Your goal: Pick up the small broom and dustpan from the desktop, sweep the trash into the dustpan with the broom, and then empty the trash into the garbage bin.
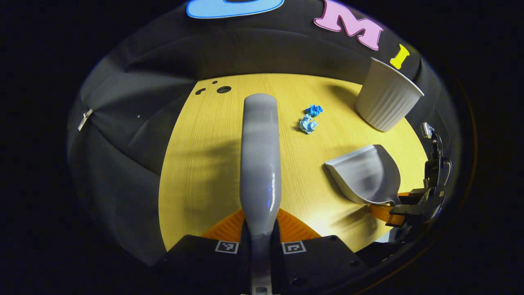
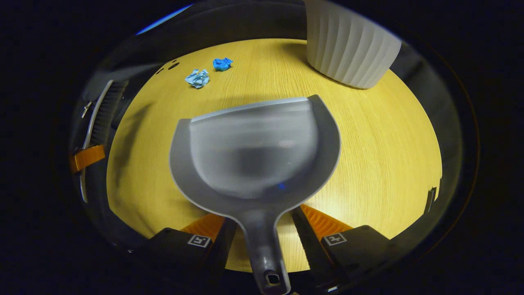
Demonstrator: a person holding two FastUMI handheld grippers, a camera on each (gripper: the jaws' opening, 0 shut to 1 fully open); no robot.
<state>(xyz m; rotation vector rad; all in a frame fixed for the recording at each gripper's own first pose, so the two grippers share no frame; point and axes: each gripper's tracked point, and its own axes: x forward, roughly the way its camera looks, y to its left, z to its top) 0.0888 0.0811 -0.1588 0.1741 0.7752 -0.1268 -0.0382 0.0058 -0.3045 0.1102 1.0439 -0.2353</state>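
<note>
My left gripper [image 1: 260,235] is shut on the handle of the small grey broom [image 1: 260,164], which points away over the yellow desktop [image 1: 196,164]. Two crumpled blue paper wads [image 1: 308,124] [image 1: 314,110] lie just right of the broom's far end. The grey dustpan [image 2: 254,151] is held by its handle in my shut right gripper [image 2: 262,239], its mouth facing the wads [image 2: 197,78] [image 2: 222,63]. In the left gripper view the dustpan [image 1: 366,174] hovers at the right. In the right gripper view the broom's bristles [image 2: 104,110] show at the far left.
A white ribbed garbage bin [image 1: 387,96] [image 2: 348,45] stands at the desk's far right, beyond the dustpan. Small cable holes [image 1: 223,89] mark the far left corner of the desk. Black cloth hangs around the desk's edges.
</note>
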